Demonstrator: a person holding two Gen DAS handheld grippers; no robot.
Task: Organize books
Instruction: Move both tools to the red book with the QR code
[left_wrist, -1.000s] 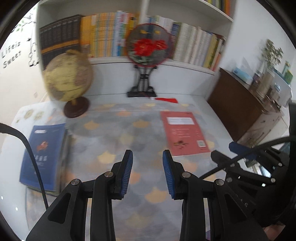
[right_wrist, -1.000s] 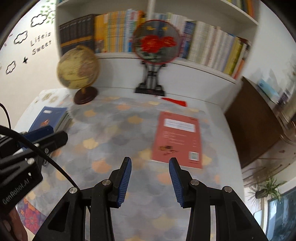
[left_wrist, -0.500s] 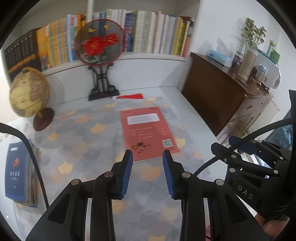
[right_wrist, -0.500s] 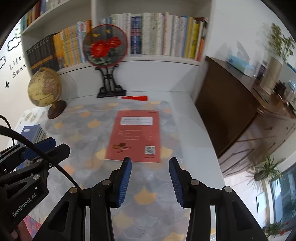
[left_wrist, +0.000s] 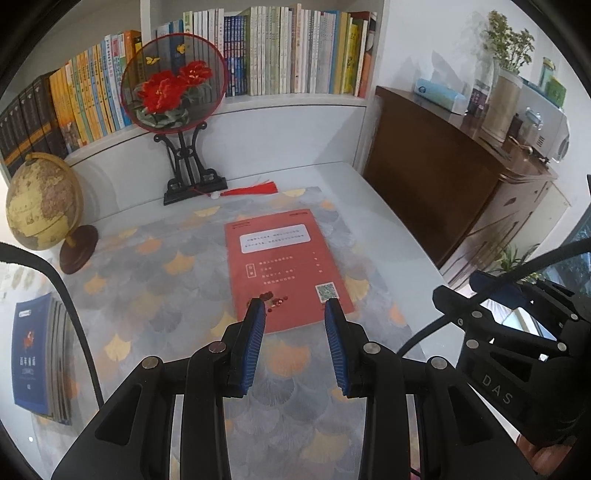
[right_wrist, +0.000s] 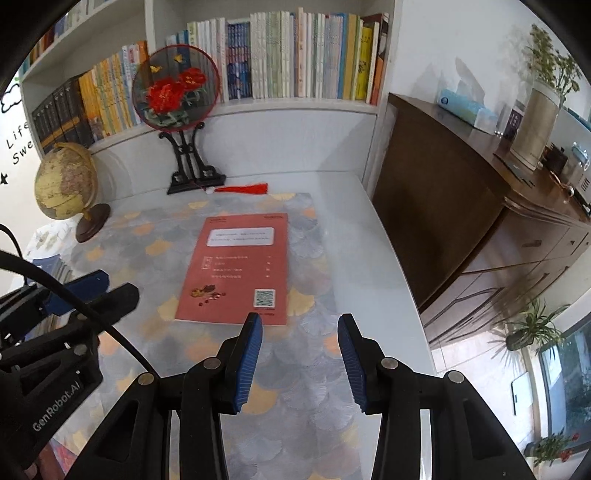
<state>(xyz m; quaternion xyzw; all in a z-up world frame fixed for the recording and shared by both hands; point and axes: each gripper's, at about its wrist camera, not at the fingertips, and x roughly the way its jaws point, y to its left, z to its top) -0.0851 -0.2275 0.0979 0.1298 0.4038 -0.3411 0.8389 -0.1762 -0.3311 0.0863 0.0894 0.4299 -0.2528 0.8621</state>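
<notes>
A red book (left_wrist: 284, 266) (right_wrist: 240, 266) lies flat on the patterned table mat (left_wrist: 166, 280). My left gripper (left_wrist: 295, 306) hovers open just over the book's near edge, nothing between its blue pads. My right gripper (right_wrist: 300, 320) stands open a little short of the book's near right corner, also empty. A stack of books with a blue cover (left_wrist: 35, 354) lies at the table's left edge; in the right wrist view only a sliver of that blue stack (right_wrist: 50, 264) shows behind the left gripper's body.
A globe (left_wrist: 40, 199) and a round flower fan on a black stand (left_wrist: 173, 96) occupy the back of the table, a red tassel (left_wrist: 251, 190) beside the stand. Shelved books (left_wrist: 295, 51) line the wall. A brown cabinet (left_wrist: 461, 199) stands to the right, past the table edge.
Both grippers have swung to the right, from mid-table to the red book, which now sits close in front of them. The blue stack has slid to the far left of view.
</notes>
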